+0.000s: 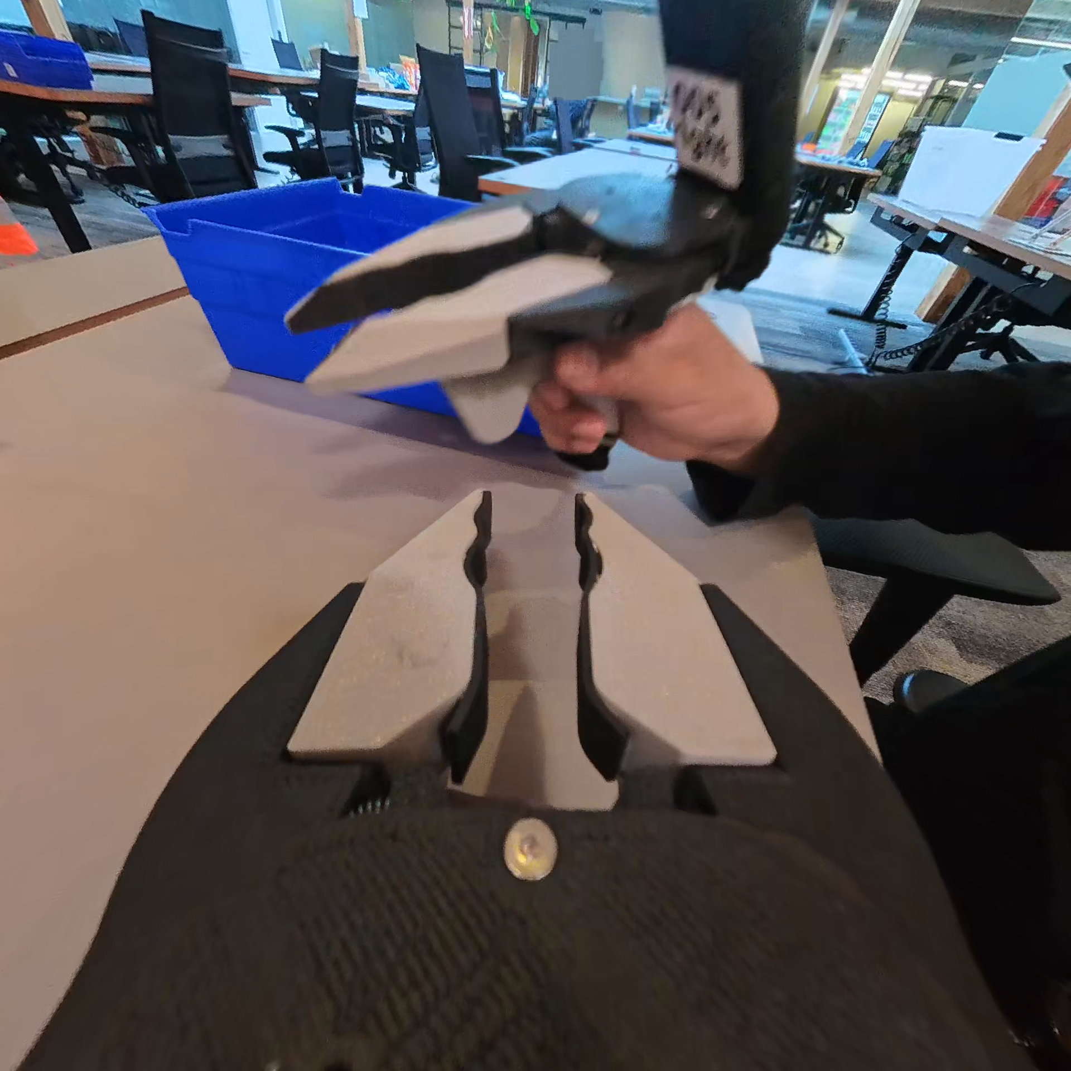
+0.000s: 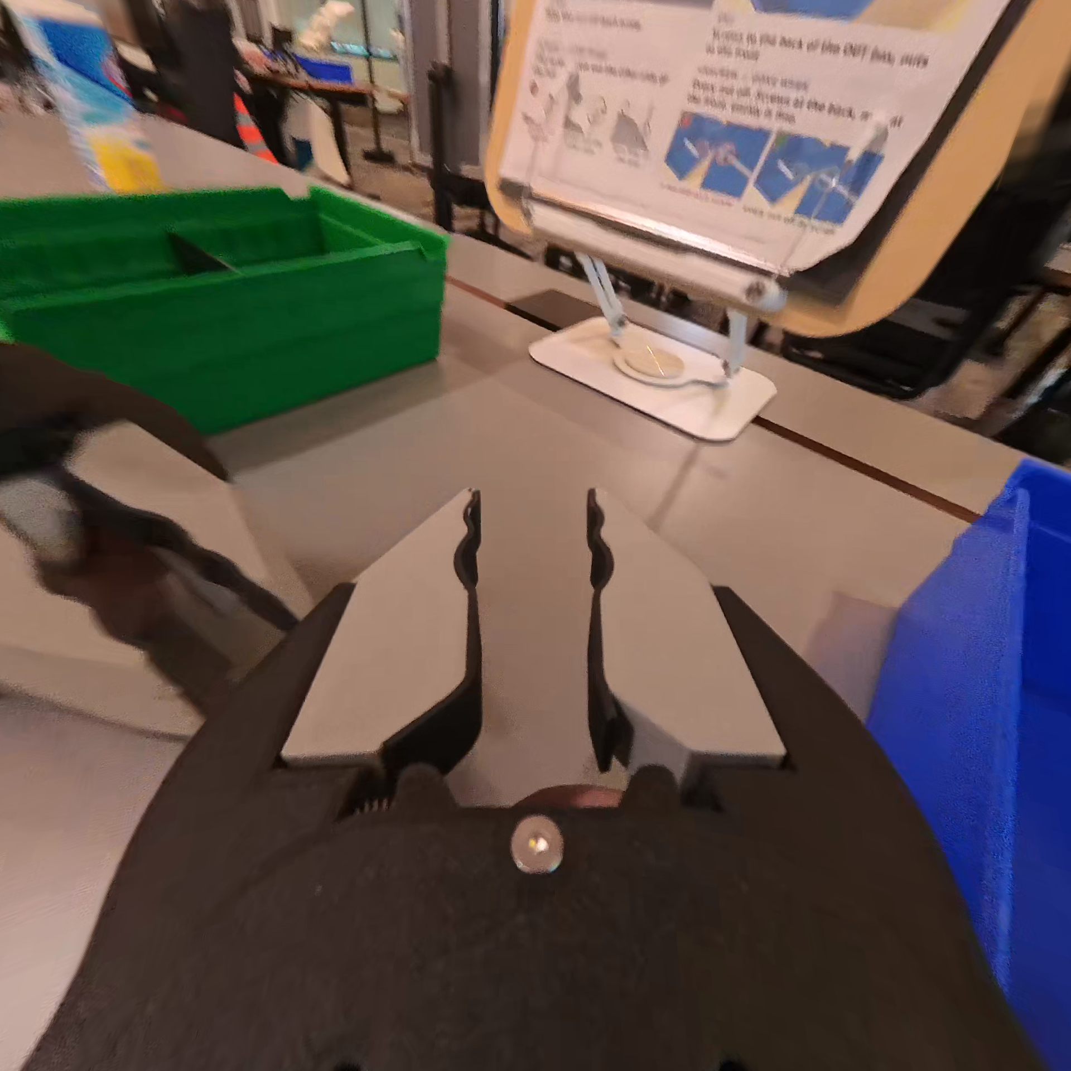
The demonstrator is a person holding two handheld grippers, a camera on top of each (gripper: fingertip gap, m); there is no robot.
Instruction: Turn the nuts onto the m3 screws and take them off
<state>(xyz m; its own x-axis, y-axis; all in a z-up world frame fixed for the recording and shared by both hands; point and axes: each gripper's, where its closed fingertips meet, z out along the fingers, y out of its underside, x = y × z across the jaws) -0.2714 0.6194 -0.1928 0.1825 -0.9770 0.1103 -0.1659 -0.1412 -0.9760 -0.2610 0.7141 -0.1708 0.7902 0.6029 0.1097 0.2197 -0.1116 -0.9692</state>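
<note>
No nuts or screws show in either view. My left gripper point(image 1: 532, 499) is open and empty, held above the grey table point(image 1: 145, 492). My right gripper point(image 2: 533, 497) is open and empty too, above the table point(image 2: 521, 417). It also shows in the left wrist view point(image 1: 301, 350), held in a hand point(image 1: 655, 394) in front of the blue bin point(image 1: 278, 261), its jaws a little apart with nothing between them. The left gripper shows blurred at the left edge of the right wrist view point(image 2: 116, 521).
A green bin point(image 2: 232, 324) with a divider stands at the left back. A blue bin point(image 2: 985, 695) is at the right edge. A document stand point(image 2: 666, 365) holds an instruction sheet point(image 2: 695, 116). Office chairs point(image 1: 191, 116) and desks stand behind.
</note>
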